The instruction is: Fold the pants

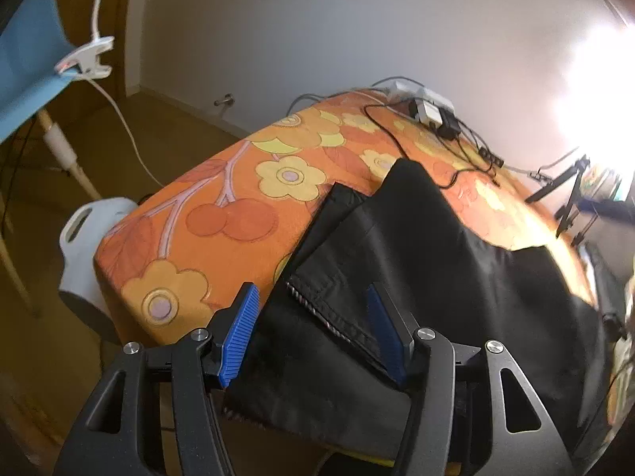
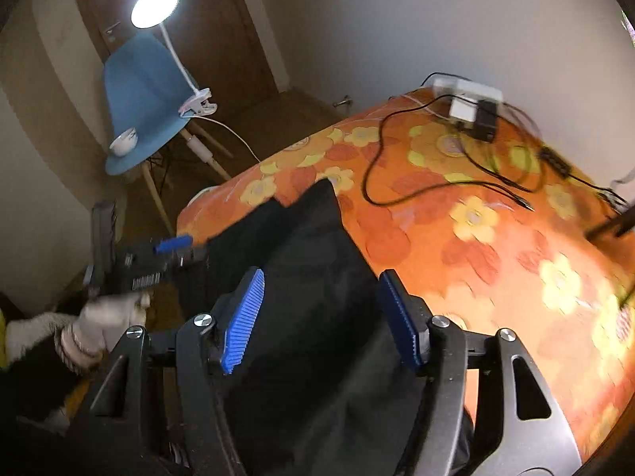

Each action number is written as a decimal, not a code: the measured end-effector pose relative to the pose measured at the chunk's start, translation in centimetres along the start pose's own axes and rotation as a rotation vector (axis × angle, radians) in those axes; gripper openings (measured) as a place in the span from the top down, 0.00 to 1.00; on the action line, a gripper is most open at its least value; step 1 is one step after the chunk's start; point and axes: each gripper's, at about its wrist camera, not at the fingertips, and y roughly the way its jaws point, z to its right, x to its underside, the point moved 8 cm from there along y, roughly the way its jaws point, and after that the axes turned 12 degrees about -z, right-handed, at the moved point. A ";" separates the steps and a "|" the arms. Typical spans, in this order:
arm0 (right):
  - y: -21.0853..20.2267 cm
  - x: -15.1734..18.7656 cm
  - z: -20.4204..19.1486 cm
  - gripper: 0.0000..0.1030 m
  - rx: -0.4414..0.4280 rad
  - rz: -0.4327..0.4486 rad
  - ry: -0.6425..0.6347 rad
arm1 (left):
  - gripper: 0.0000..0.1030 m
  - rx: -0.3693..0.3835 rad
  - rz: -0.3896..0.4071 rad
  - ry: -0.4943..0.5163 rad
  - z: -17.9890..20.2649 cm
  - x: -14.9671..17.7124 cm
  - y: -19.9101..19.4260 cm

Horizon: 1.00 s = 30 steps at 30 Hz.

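Both sets of jaws gape apart, black pants [image 1: 416, 246] between them, legs running straight ahead over the orange floral bench [image 1: 222, 214]; left gripper [image 1: 313, 331] straddles the zipper, right gripper [image 2: 321, 319] plain cloth.

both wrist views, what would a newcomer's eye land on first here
The loud orange flowered cover fills the middle of both views, with the black pants spread over its near side. Both claws are open above the pants: the left claw near the zipper, the right claw over plain fabric. In the right wrist view, a lit clip lamp glows above a blue chair at upper left.
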 end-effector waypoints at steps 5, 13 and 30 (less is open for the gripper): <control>6.4 -5.2 0.6 0.38 -0.052 -0.062 0.029 | 0.46 -0.045 -0.002 0.049 0.0 -0.1 0.9; 15.7 -9.7 -0.2 0.38 -0.057 -0.162 0.014 | 0.57 -0.075 0.028 0.073 -0.6 0.0 1.3; 16.6 -10.6 -3.5 0.93 -0.030 -0.150 -0.099 | 0.97 -0.009 0.109 0.129 1.0 0.6 -1.2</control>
